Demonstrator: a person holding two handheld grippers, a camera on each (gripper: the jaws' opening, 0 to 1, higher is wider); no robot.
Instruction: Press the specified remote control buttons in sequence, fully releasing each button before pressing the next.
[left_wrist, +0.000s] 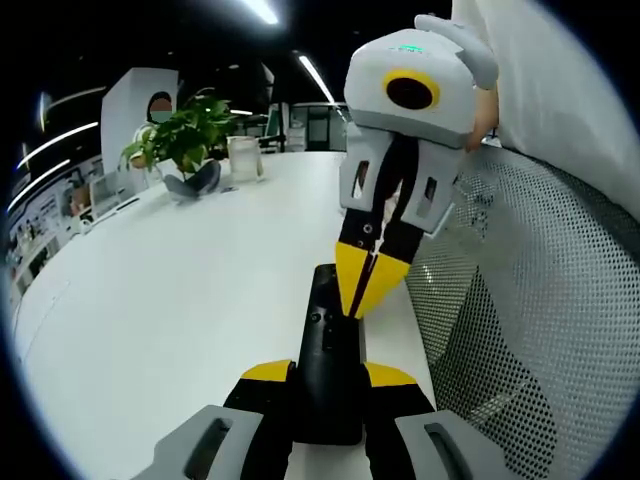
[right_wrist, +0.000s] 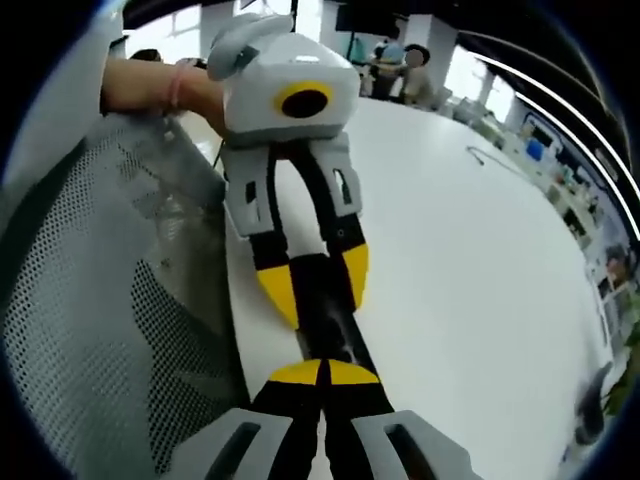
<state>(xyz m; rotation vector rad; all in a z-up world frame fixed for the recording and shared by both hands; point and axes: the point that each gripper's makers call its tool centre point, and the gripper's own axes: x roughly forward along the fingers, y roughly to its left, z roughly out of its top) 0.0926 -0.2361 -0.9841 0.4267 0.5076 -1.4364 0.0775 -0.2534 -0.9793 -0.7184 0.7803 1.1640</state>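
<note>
The remote (left_wrist: 328, 360) is long, black and smooth, and it lies on the white table (left_wrist: 180, 300), close to the table's edge. In the left gripper view, the left gripper (left_wrist: 330, 375) hugs the near end of the remote, one yellow tip on each side, squeezing it. A little farther along the remote, the right gripper (left_wrist: 366, 285) points down with its two yellow tips pushed together, resting on top of the remote. In the right gripper view, the right gripper (right_wrist: 323, 372) has its tips together over the remote (right_wrist: 330, 320), with the left gripper (right_wrist: 313, 280) beyond. Beside the remote is a grey mesh chair back (left_wrist: 540, 330) full of tiny holes. Far past the remote stands a leafy green plant (left_wrist: 180, 135).
</note>
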